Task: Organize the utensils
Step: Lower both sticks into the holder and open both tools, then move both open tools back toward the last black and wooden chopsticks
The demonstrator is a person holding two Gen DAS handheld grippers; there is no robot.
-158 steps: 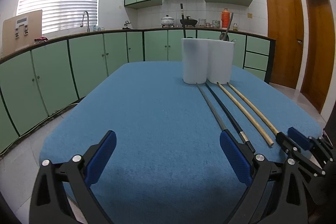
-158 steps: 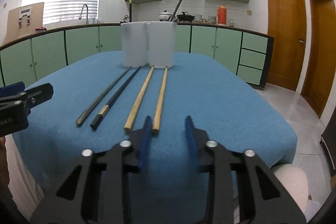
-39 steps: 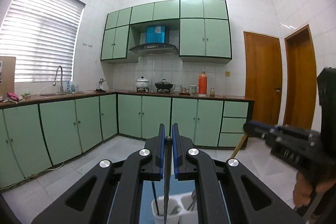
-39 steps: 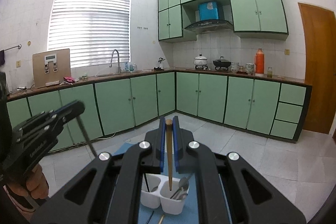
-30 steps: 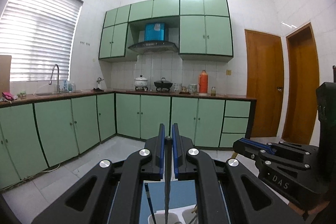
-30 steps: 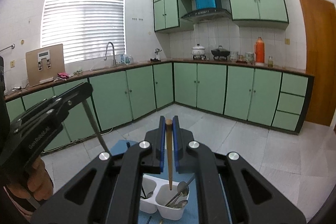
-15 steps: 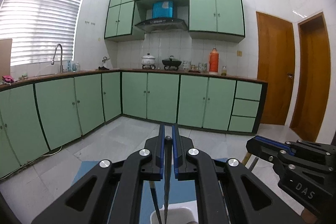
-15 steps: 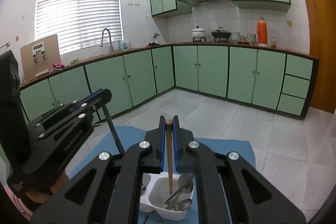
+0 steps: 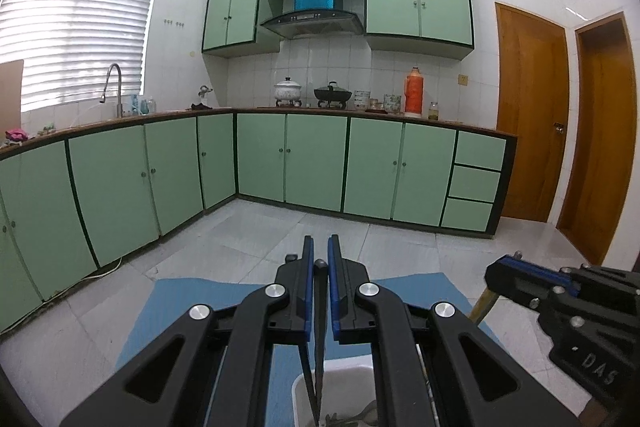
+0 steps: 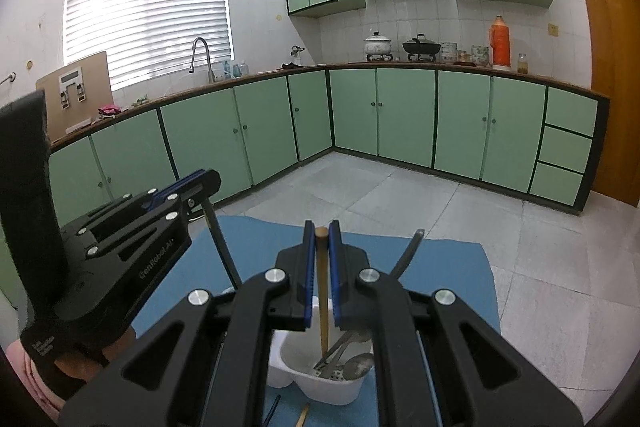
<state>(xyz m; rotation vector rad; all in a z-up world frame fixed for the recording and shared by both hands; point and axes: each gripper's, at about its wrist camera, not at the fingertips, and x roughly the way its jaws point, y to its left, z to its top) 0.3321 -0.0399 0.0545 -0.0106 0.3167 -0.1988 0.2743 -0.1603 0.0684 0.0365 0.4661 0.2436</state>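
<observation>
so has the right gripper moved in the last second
Yes. The right gripper with its wooden chopstick has come down: the white holder shows larger and higher up.

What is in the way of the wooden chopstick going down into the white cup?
Nothing blocks it. The tan wooden chopstick, clamped in the right gripper, hangs straight over the open white plastic holder. Metal spoons lie inside, beside its tip, not under it.

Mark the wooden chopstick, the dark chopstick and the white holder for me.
wooden chopstick (image 10: 322, 307), right wrist view, mid shaft below the grip
dark chopstick (image 9: 319, 327), left wrist view, shaft below the grip
white holder (image 10: 294, 351), right wrist view, inner wall
</observation>
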